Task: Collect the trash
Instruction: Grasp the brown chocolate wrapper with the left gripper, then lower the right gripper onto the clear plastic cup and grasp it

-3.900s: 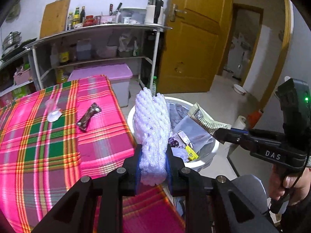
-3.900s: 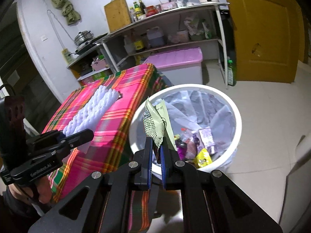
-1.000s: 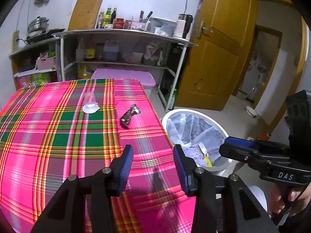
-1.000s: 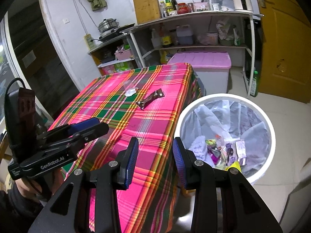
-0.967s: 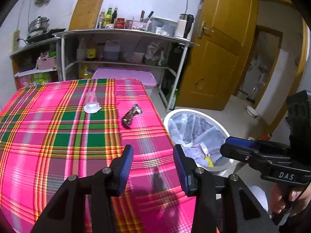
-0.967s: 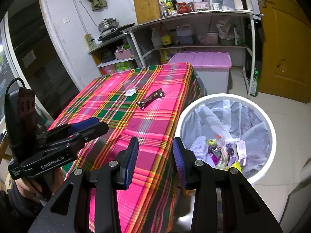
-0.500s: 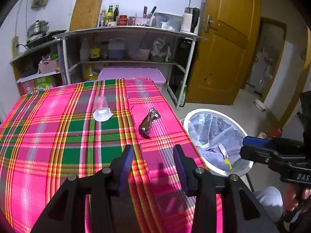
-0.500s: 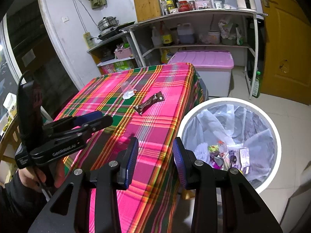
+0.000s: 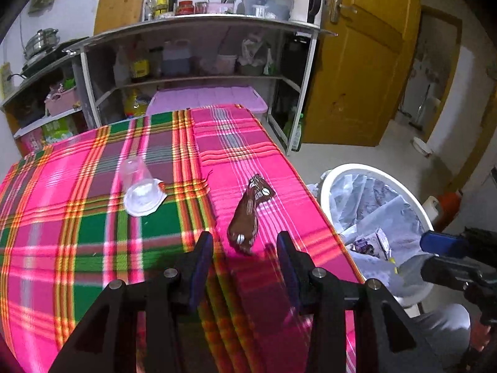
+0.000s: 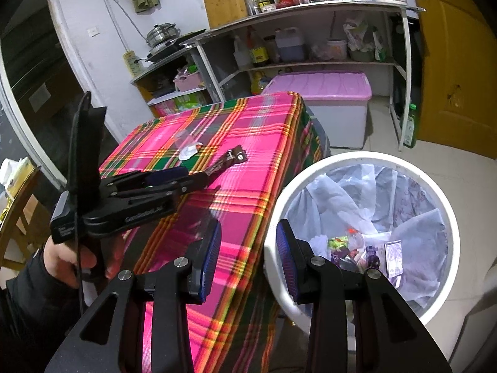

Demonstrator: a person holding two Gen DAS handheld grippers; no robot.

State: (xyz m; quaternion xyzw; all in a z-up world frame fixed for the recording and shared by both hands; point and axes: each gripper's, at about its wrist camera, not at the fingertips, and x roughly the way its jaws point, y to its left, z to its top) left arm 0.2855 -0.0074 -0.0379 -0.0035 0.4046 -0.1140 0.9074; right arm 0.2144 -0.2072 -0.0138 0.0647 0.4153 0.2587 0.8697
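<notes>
A brown snack wrapper (image 9: 248, 214) lies on the pink plaid tablecloth (image 9: 77, 217) near the table's right edge. My left gripper (image 9: 245, 248) is open and empty, its jaws either side of the wrapper's near end, just above the cloth. A clear plastic cup (image 9: 139, 186) lies on its side to the left. The white trash bin (image 9: 413, 199) with a liner and several wrappers stands on the floor at right. My right gripper (image 10: 248, 245) is open and empty, between the table edge and the bin (image 10: 447, 217). In the right wrist view the left gripper (image 10: 186, 177) reaches the wrapper (image 10: 230, 158).
Metal shelves (image 9: 198, 31) with bottles and jars stand behind the table. A pink-lidded storage box (image 10: 326, 93) sits on the floor under them. A yellow door (image 9: 366, 62) is at the right. A wooden chair (image 10: 15, 205) stands left of the table.
Both grippers let their trash go into the bin and opened. My left gripper has moved forward over the table to the brown wrapper. My right gripper has stayed by the bin.
</notes>
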